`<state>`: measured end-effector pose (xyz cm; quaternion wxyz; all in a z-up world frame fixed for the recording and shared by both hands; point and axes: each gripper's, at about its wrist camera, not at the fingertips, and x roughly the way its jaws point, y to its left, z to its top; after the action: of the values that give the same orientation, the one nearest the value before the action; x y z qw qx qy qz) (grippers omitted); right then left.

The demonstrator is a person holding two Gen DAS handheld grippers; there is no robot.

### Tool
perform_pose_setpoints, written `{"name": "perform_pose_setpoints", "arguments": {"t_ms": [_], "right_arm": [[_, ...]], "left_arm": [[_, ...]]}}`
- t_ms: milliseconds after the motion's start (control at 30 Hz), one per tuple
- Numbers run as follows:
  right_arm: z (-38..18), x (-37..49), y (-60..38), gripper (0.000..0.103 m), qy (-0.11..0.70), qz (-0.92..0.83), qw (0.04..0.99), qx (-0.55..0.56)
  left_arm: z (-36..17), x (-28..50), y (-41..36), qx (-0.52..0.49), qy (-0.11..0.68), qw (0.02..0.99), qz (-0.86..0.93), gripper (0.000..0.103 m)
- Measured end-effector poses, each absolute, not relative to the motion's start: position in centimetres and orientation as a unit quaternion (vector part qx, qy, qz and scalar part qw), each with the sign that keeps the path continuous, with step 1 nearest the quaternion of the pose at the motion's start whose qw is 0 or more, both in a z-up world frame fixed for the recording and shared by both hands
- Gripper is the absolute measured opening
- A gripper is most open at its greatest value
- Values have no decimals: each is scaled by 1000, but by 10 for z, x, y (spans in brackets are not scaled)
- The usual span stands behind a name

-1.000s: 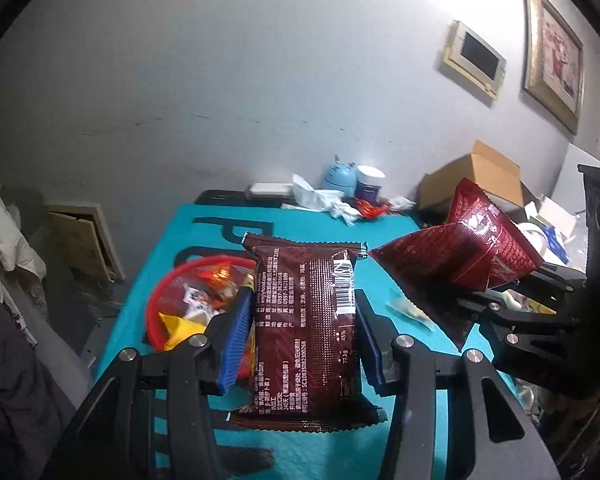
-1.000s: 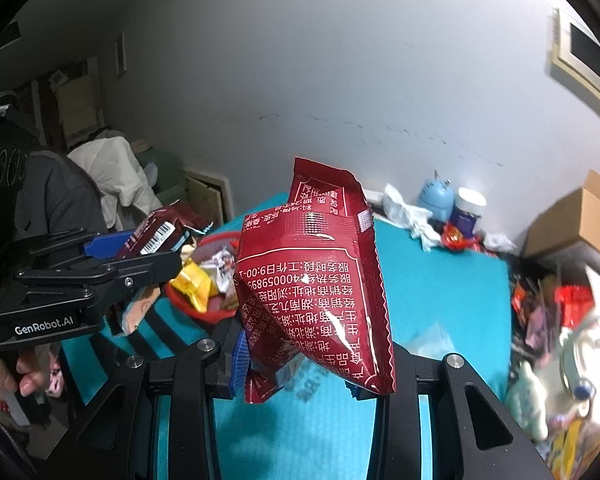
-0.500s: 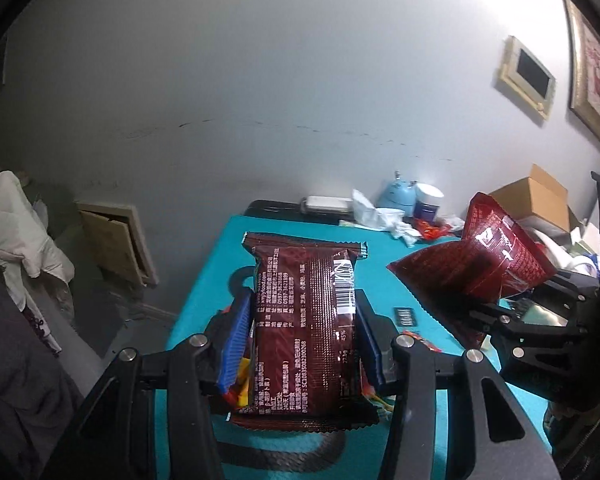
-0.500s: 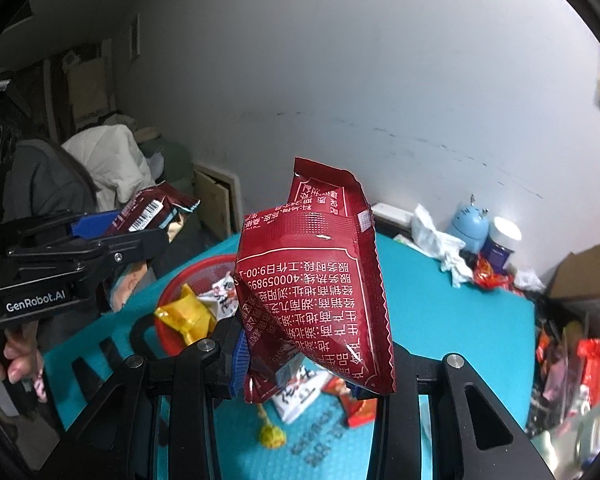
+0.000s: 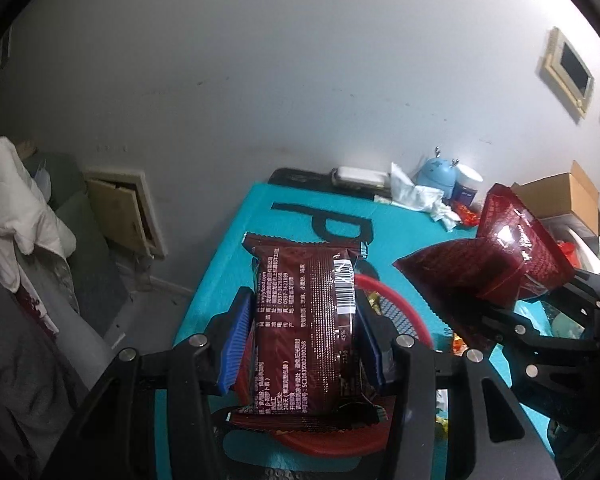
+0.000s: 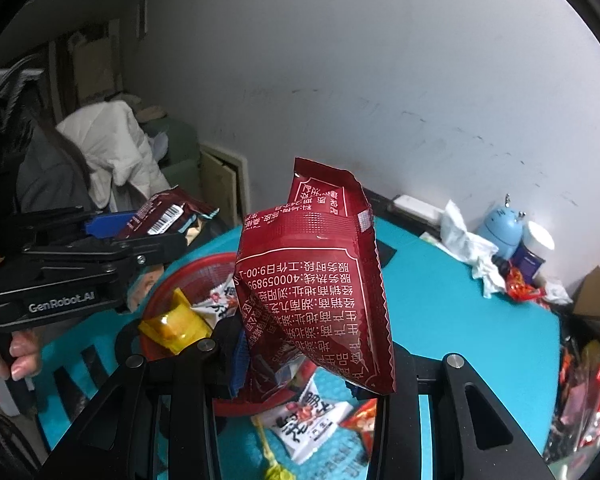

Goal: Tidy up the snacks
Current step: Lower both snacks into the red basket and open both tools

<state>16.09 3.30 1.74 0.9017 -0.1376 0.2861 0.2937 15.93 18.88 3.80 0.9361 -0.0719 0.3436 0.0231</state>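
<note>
basket (image 6: pixel 188 276) on mat (image 6: pixel 440 320), loose snacks (image 6: pixel 308 420) beside it, tissue (image 6: pixel 466 246) behind

Dark-brown pkt (image 5: pixel 306 320) & red pkt (image 6: pixel 320 280) held above red basket (image 6: pixel 204 268).

left gripper (image 5: pixel 304 332) clamped on a packet, right gripper (image 6: pixel 312 356) clamped likewise, both angled downward

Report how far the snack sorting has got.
Done: a few snacks, a yellow packet among them, lie in the red basket. In hand: the left tongs grip a dark brown packet; the right tongs grip a red packet. Left: loose snacks on the teal mat.
</note>
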Motion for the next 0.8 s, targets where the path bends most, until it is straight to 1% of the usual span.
{"name": "perform_pose_setpoints", "arguments": {"t_ms": [233,267,367,400,433,500,800], "right_arm": [[6,173,43,37,303,291,896,-144],[4,175,45,37,306,292,895,-143],[0,179,49,37,312,293,892,-143],[-1,180,51,37,314,294,892,-143],[-3,181,52,37,315,295,890,-144],[-4,183,55,37,318,296,889,-145],[-12,191,68,38,330,291,886,-147]], "left_arm": [[17,174,194,-75,374,924,29,48],[15,176,194,-73,378,923,29,50],[9,180,194,-67,390,918,30,50],[7,181,195,-67,395,916,30,51],[5,182,196,-70,400,913,30,57],[4,180,200,-74,402,912,30,63],[3,173,211,-75,402,912,40,63]]}}
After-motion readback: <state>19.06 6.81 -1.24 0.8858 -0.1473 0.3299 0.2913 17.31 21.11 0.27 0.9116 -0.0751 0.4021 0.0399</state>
